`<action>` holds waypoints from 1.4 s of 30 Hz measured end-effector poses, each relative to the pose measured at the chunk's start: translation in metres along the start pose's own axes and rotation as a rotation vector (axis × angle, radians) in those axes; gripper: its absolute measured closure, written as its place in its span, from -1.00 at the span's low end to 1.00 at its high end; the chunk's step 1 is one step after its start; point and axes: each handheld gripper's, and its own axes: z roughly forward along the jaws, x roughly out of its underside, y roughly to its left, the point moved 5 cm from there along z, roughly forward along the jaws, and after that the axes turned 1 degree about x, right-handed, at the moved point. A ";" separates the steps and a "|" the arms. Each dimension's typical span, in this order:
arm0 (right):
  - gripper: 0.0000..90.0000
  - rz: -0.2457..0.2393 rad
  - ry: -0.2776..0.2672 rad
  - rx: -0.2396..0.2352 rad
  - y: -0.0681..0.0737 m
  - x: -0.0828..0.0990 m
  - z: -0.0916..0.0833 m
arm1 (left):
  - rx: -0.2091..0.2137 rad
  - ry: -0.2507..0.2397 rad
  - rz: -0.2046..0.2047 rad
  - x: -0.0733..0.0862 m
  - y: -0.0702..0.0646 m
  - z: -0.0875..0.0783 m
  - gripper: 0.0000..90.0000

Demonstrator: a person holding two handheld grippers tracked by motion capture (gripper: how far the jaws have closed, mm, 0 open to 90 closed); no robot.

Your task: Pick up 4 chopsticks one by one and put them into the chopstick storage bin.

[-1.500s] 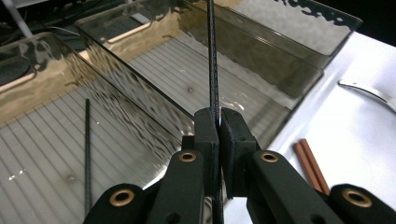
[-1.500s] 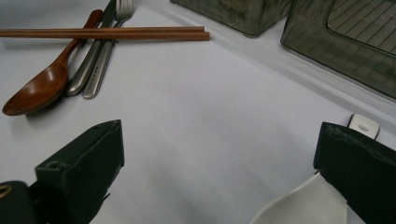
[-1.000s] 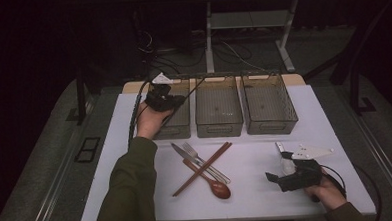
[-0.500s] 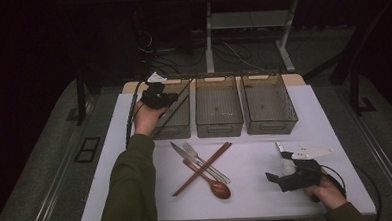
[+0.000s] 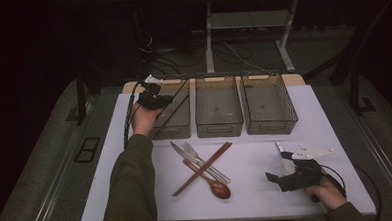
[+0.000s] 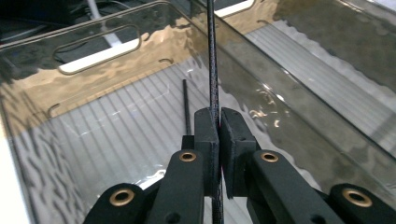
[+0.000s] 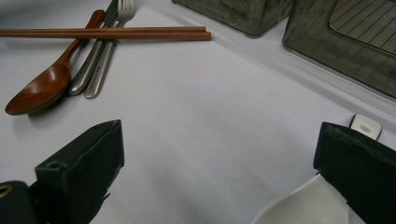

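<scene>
My left gripper [image 5: 159, 100] [image 6: 218, 116] hangs over the left clear bin [image 5: 177, 130] [image 6: 98, 56], shut on a thin black chopstick [image 6: 213, 60] that slants down into the bin [image 5: 170, 115]. A second black chopstick [image 6: 186, 105] lies on the bin's ribbed floor. My right gripper [image 5: 281, 168] [image 7: 219, 154] rests open on the white table at the front right. A white ceramic spoon [image 7: 303, 205] [image 5: 282, 150] lies between its jaws, which stand apart from it.
Two more clear bins [image 5: 218, 107] [image 5: 269, 105] stand in a row to the right of the first. Mid-table lie brown chopsticks [image 5: 202, 162] [image 7: 116, 32], a wooden spoon [image 5: 218, 188] [image 7: 42, 88], a fork [image 5: 198, 158] and a knife [image 5: 178, 151].
My left gripper has shifted a little left and down over the left bin with the black chopstick in it. The right gripper has not moved.
</scene>
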 end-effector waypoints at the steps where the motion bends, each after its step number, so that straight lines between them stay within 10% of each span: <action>1: -0.96 0.000 0.000 0.000 0.000 0.000 0.000 | -0.003 0.000 -0.004 0.000 0.001 0.000 0.89; 19: -0.96 0.001 0.000 0.000 0.000 0.000 0.000 | -0.050 0.014 -0.014 0.002 0.004 -0.001 0.44; 42: -0.96 0.001 0.002 0.001 0.000 0.000 0.000 | 0.076 -0.022 0.062 0.000 -0.032 -0.024 -0.28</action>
